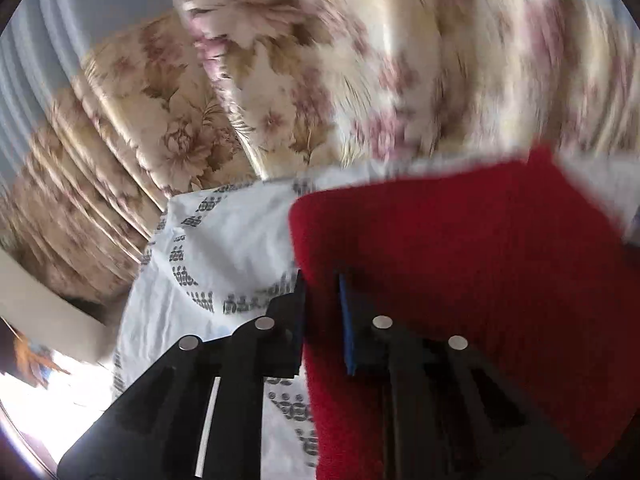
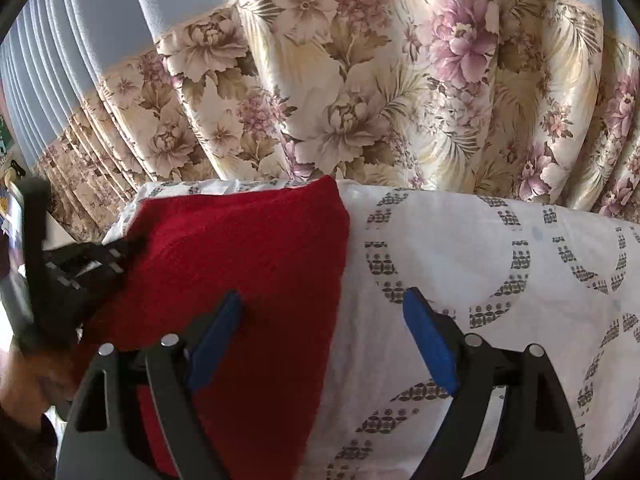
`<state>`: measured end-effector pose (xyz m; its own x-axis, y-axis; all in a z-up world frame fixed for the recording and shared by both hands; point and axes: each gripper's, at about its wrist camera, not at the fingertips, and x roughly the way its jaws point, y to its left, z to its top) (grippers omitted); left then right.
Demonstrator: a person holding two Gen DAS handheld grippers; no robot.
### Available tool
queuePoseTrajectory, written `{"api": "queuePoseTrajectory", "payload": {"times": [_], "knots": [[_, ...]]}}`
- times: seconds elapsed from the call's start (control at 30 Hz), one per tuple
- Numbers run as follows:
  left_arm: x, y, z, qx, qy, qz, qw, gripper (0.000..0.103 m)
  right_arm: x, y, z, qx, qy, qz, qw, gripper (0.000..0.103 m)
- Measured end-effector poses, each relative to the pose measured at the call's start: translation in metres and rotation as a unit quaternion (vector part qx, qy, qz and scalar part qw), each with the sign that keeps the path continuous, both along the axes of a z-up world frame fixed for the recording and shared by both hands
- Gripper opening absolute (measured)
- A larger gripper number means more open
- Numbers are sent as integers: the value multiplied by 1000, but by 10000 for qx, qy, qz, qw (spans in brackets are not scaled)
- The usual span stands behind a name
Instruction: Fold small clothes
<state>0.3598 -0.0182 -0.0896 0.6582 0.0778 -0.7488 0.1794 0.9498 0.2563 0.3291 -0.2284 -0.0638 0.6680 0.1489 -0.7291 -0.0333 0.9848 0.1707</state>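
My left gripper (image 1: 322,304) pinches the red fuzzy knit cloth's (image 2: 248,252) left edge; my right gripper (image 2: 324,316), spread wide, straddles its right edge.

No readable text, label, brand or number shows anywhere in either wrist view.

A white sheet (image 2: 460,248) printed with grey dotted rings covers the worktop. Behind it hangs a pleated floral curtain (image 2: 360,100), cream with pink and brown blooms, pale blue above.
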Motion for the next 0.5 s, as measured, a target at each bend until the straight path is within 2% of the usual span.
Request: {"api": "queuePoseTrajectory", "payload": {"times": [0.07,0.1,0.13,0.2,0.3,0.37,0.5], "knots": [[-6,8,0,-231,-215,154,9994,26,-3,2,-1,20,10,-6,10000,84],[-8,15,3,-300,-275,311,9987,47,-5,3,-1,26,20,9,10000,84],[-11,24,7,-474,-287,447,9975,56,-10,3,1,33,11,43,10000,84],[-21,36,17,-659,-293,489,9962,62,-25,5,5,-5,-102,125,9999,84],[-54,43,41,-701,-563,391,9952,63,-48,6,11,-2,-251,189,9995,84],[-85,45,56,-999,-685,175,9925,65,-60,7,10,16,-288,215,9994,85],[-122,29,54,-1179,-579,-245,9910,65,-82,12,5,-119,-309,217,9992,85]]}}
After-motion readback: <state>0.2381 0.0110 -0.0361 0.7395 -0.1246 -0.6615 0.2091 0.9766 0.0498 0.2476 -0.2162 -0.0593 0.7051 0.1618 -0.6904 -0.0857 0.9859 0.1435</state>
